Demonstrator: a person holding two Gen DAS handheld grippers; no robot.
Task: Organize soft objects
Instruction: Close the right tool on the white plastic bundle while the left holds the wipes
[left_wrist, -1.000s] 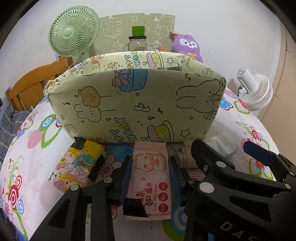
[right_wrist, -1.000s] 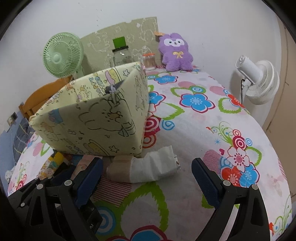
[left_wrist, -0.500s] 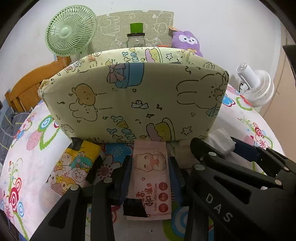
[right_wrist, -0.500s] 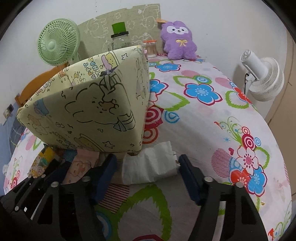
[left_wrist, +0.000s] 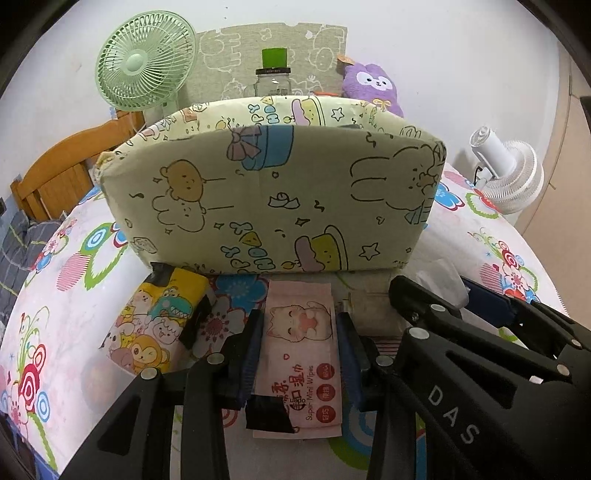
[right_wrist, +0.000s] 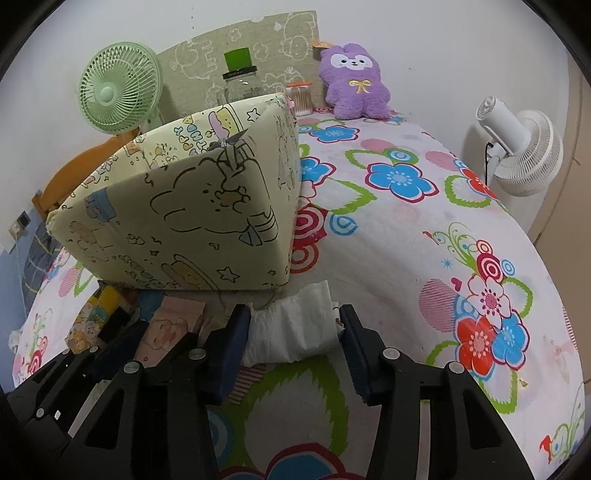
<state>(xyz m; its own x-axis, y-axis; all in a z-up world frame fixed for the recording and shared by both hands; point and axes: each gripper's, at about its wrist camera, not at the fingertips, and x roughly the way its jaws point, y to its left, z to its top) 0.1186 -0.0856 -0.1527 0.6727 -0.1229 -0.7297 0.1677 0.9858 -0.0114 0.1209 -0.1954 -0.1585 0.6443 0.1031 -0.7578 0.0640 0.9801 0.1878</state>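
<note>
A pale yellow cartoon-print fabric bin (left_wrist: 266, 195) stands on the flowered bed sheet; it also shows in the right wrist view (right_wrist: 184, 221). My left gripper (left_wrist: 297, 347) is shut on a pink wet-wipes pack (left_wrist: 301, 343) lying in front of the bin. My right gripper (right_wrist: 291, 339) has its jaws around a white tissue pack (right_wrist: 295, 328), both pads touching it. A yellow cartoon pack (left_wrist: 159, 321) lies left of the wipes.
A green fan (left_wrist: 144, 62), a jar with a green lid (left_wrist: 273, 74) and a purple plush (right_wrist: 352, 81) stand at the back wall. A white fan (right_wrist: 521, 147) stands right of the bed. A wooden chair (left_wrist: 55, 173) is at left.
My right gripper has moved forward and narrowed its jaws onto the white tissue pack. My left gripper stays shut on the pink wipes pack.
</note>
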